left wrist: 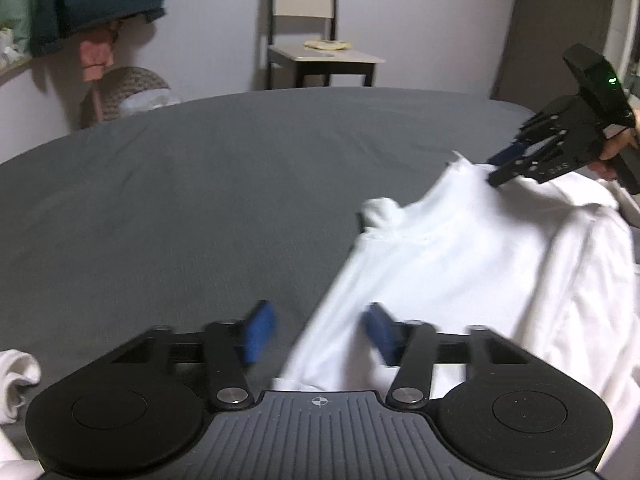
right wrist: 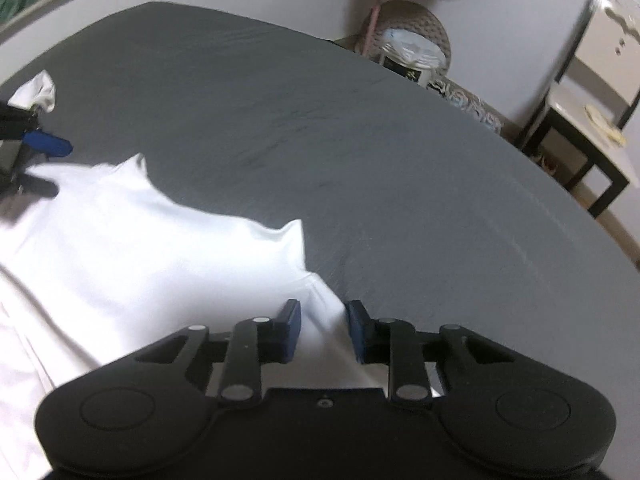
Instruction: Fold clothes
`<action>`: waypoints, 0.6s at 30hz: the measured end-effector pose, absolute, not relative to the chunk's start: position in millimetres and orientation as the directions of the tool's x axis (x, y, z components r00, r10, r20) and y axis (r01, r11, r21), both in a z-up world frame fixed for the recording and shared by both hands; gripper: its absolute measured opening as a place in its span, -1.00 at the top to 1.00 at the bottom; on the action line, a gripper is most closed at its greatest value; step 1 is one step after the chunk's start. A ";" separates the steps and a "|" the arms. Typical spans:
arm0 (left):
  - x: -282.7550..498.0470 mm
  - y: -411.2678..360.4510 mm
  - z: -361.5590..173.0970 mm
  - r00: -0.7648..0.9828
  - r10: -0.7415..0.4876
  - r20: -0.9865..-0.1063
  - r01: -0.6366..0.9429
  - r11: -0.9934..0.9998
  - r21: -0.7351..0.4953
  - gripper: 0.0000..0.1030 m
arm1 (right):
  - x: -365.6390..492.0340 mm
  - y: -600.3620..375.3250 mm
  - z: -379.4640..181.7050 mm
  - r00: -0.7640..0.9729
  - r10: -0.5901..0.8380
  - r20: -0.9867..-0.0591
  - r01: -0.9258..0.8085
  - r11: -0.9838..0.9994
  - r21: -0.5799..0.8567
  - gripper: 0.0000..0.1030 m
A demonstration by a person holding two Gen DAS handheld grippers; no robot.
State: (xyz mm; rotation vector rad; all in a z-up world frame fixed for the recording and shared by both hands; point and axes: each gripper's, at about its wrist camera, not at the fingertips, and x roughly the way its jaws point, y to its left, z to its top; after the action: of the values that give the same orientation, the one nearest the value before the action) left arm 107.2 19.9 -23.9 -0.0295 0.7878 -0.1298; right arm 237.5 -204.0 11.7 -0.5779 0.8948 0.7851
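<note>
A white long-sleeved garment [left wrist: 460, 264] lies spread on the grey bed sheet [left wrist: 200, 200]. My left gripper [left wrist: 320, 332] straddles its near edge. The right blue pad [left wrist: 380, 332] overlaps the cloth, while the left pad stands apart from it over the sheet, so the jaws are open. In the right wrist view the garment [right wrist: 140, 256] bunches into a ridge that fills the narrow gap of my right gripper [right wrist: 325, 326], which is shut on it. From the left wrist view, the right gripper [left wrist: 496, 174] pinches a raised far corner. The left gripper [right wrist: 48, 166] shows at that view's left edge.
A chair [left wrist: 316, 60] with a yellow item on its seat stands against the far wall. A woven basket [left wrist: 128, 92] sits beside the bed, and clothes [left wrist: 96, 0] hang above it. Another white cloth [left wrist: 16, 376] lies near my left gripper. A hand [left wrist: 616, 148] holds the right gripper.
</note>
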 end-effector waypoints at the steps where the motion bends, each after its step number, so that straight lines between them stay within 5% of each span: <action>1: 106.7 18.3 -23.3 0.697 -0.144 -0.703 0.120 0.989 -0.083 0.35 | 234.0 -203.5 12.1 0.389 0.353 -0.851 -0.803 0.583 -0.125 0.59; 5: 106.5 20.1 -23.8 0.699 -0.149 -0.699 0.098 0.989 -0.112 0.89 | 220.6 -202.9 13.8 0.419 0.339 -0.842 -0.814 0.552 -0.182 0.86; 18: 142.3 19.9 18.9 0.809 0.146 -0.569 -0.100 0.989 0.112 0.95 | 219.5 -175.7 46.6 0.704 0.284 -0.651 -0.638 0.655 -0.404 0.91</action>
State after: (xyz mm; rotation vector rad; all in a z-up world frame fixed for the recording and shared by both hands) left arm 142.3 19.9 18.9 0.0777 0.6140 0.1320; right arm 219.5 -175.7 46.6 -0.6672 0.5813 0.5575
